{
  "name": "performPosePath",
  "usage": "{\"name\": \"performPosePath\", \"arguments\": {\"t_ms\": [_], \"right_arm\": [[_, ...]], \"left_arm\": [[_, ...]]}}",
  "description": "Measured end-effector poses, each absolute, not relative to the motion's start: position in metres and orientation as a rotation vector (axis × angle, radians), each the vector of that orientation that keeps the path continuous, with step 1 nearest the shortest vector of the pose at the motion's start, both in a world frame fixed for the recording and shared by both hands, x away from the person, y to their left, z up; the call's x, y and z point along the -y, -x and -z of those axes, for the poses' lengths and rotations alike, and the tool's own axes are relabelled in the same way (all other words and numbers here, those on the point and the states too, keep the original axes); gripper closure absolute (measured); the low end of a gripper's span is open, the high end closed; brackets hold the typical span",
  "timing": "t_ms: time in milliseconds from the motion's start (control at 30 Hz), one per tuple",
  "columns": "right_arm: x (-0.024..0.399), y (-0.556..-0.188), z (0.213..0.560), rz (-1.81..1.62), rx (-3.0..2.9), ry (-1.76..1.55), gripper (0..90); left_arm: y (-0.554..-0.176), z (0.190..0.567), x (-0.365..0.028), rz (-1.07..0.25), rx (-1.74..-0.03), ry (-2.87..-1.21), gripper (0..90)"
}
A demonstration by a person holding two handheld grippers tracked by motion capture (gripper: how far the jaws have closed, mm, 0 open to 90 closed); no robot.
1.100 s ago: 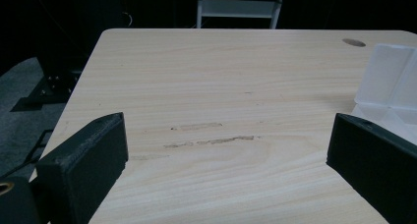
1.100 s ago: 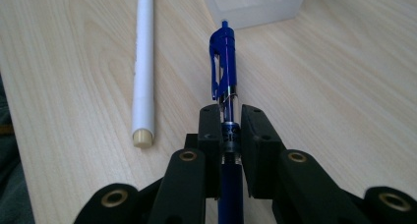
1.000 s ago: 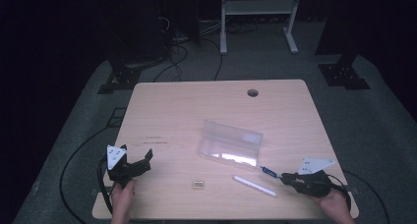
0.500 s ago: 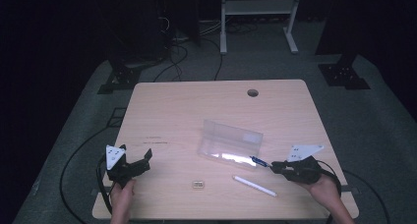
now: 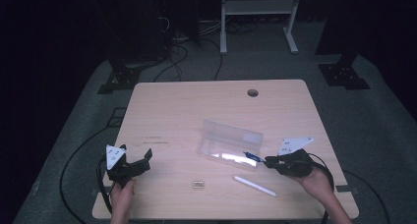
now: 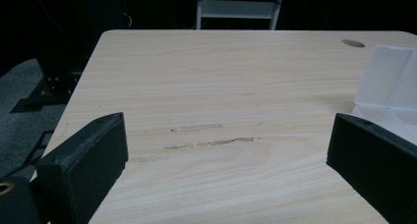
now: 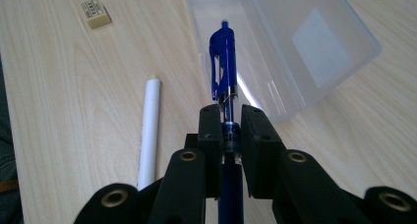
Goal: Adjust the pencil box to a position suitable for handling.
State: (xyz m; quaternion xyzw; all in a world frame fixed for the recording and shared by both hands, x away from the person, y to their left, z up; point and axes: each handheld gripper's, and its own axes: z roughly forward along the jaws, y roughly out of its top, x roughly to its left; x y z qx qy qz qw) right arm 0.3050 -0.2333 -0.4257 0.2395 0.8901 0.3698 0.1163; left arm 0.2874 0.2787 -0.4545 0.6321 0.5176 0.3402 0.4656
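Right tool (image 5: 266, 160), blue pen (image 5: 253, 156) now higher

Wide bare table (image 5: 196, 106) lies ahead of the left gripper (image 5: 132, 161), while the right gripper (image 5: 268, 160) is hemmed by the clear plastic box (image 5: 230, 144) ahead, white pen (image 5: 254, 185) and eraser (image 5: 197, 184) beside.

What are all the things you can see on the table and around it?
Blue pen: one, blue, clamped in the right gripper, tip over the clear box.
Clear box: one, see-through plastic, open, middle of the table.
White pen: one, white, lying near the front edge.
Eraser: one, pale, front of the table.
Table: one, light wood, hole near the far edge.
White stand: one, on the floor behind.
Left gripper: one, black, jaws open, front left.
Right gripper: one, black, front right.
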Motion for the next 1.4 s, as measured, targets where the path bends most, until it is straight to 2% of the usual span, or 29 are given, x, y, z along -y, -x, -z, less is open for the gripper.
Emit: {"name": "performPosePath", "arguments": {"t_ms": [1400], "right_arm": [[0.177, -0.335, 0.418, -1.069, -2.647, -0.652, 79.2]], "left_arm": [[-0.287, 0.454, -0.279, -0.836, -1.263, -1.542, 1.1]]}}
